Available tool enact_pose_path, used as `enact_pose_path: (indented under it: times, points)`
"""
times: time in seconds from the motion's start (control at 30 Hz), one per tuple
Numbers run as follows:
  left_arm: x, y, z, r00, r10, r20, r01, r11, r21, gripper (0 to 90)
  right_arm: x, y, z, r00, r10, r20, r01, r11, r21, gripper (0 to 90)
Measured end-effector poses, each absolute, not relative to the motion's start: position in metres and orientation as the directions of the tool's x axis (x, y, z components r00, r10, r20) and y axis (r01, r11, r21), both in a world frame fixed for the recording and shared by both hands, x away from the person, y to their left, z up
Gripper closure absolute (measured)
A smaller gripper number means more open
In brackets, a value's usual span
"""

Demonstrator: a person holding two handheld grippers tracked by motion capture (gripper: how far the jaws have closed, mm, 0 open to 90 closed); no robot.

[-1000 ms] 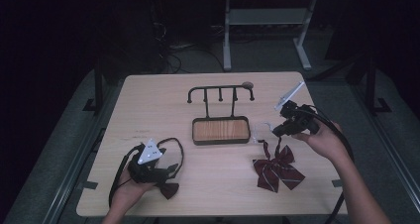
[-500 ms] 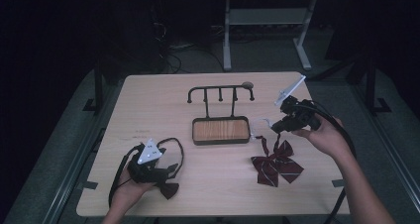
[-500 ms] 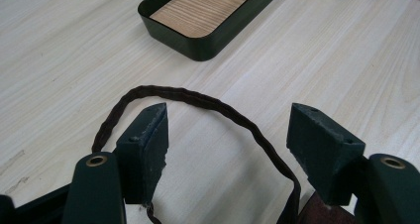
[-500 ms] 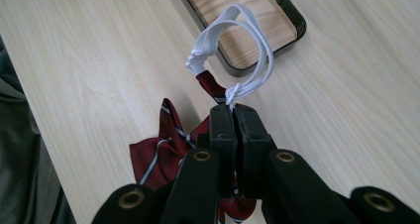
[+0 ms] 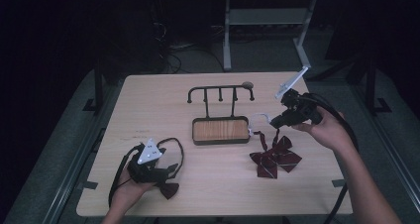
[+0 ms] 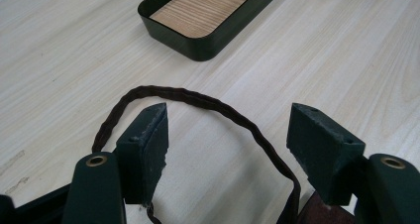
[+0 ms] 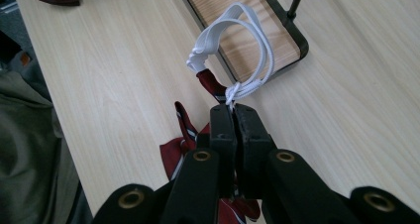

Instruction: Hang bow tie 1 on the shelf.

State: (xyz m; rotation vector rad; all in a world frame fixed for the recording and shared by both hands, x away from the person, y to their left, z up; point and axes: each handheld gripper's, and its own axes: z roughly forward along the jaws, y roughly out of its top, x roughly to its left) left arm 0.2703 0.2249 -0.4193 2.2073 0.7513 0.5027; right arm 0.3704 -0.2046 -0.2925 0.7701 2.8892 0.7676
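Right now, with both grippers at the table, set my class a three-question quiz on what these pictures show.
1. True or false: the right gripper is shut on the white elastic loop of the striped bow tie.
2. What lies between the open jaws of the left gripper?
A. a brown strap
B. a spoon
C. a white cup
3. Fill in: the stand with hooks rises from a dark tray with a ____ floor.

Key:
1. True. The jaws pinch the loop where it joins the tie.
2. A. The strap curves across the table between them, apparently ungripped.
3. Wooden.
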Motion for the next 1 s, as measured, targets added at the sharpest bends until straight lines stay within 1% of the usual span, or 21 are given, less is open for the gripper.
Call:
enact_pose_path:
  times: [0.5,0.57,1.0]
  points:
    - [0.27,0.225,-0.419,0.751,0.649,0.117,0.36,-0.552,0.752,33.0,0.372,-0.202,-0.28,-0.882,0.466,0.072,0.439,0.755,0.488,87.3]
    - [0.27,0.225,-0.419,0.755,0.643,0.127,0.356,-0.565,0.745,33.0,0.372,-0.201,-0.279,-0.883,0.463,0.074,0.437,0.756,0.488,87.3]
    - [0.271,0.226,-0.42,0.753,0.647,0.116,0.363,-0.556,0.748,33.0,0.375,-0.197,-0.27,-0.888,0.454,0.07,0.426,0.758,0.494,87.3]
